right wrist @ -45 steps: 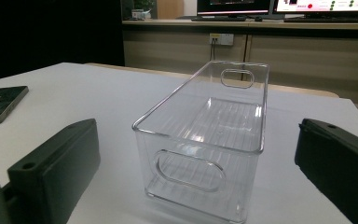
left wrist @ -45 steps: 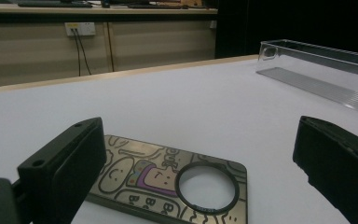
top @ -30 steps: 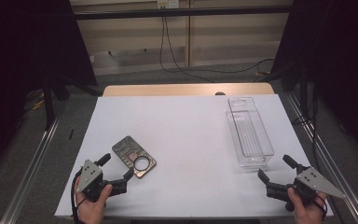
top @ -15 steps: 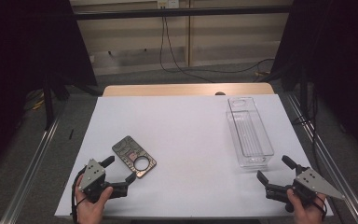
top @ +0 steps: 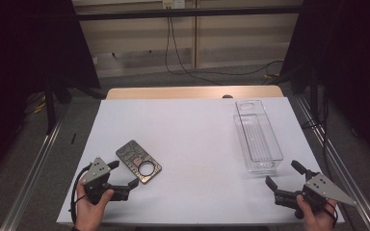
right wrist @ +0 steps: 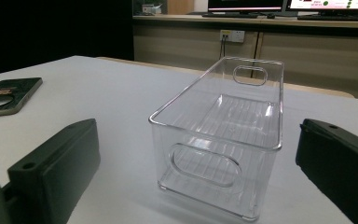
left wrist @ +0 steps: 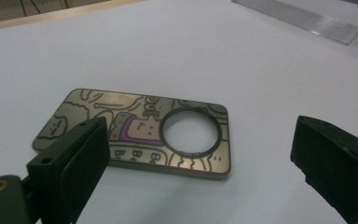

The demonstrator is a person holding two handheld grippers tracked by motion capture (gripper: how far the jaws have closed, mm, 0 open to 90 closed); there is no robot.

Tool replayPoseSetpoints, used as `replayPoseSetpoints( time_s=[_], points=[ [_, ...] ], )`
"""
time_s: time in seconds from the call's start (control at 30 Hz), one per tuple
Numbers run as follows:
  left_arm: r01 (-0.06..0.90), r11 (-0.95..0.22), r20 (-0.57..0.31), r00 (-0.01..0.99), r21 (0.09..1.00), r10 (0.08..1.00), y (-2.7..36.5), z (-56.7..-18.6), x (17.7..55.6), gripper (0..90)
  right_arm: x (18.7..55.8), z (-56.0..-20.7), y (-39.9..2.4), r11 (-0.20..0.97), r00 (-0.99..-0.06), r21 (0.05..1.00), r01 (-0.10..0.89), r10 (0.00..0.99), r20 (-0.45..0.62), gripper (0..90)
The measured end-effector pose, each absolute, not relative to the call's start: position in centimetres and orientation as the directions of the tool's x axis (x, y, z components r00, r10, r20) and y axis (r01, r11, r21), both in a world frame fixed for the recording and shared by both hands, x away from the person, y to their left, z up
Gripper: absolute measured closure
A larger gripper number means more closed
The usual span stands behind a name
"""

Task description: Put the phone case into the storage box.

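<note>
A flat bronze-coloured card with cartoon drawings and a round hole lies on the white table at the near left. My left gripper is open just in front of it, jaws wide on either side, not touching it. A clear plastic bin stands empty at the right. My right gripper is open just short of the bin's near end. The card also shows far left in the right gripper view.
A wooden strip runs along the table's far edge. Metal rails flank both sides of the table. Cables lie on the floor beyond. Wide bare tabletop lies between card and bin.
Both grippers have stayed almost in place; the left one has edged slightly closer to the card. Nothing was taken hold of.
</note>
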State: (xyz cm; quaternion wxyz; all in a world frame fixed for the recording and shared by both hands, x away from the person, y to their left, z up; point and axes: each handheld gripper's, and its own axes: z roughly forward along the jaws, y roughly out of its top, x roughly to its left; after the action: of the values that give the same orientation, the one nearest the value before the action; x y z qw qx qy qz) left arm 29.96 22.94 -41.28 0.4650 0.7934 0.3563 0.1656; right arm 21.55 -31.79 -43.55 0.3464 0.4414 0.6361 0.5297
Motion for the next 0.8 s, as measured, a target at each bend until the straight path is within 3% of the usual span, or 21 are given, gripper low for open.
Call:
replayPoseSetpoints(
  time_s=[0.43,0.53,0.8],
  points=[
    [0.466,-0.428,-0.041,0.712,0.774,0.701,24.4,-40.6,30.4,8.7,21.6,-43.5,-31.7,0.049,-0.373,0.979,0.198,0.927,0.029,0.0],
    [0.489,-0.444,-0.061,0.720,0.751,0.691,24.2,-41.0,30.5,15.8,21.6,-43.5,-31.6,0.051,-0.376,0.979,0.197,0.926,0.027,0.0],
    [0.491,-0.505,-0.046,0.748,0.710,0.662,23.7,-40.7,30.7,47.0,21.6,-43.6,-31.6,0.051,-0.376,0.979,0.197,0.926,0.027,0.0]
  ],
)
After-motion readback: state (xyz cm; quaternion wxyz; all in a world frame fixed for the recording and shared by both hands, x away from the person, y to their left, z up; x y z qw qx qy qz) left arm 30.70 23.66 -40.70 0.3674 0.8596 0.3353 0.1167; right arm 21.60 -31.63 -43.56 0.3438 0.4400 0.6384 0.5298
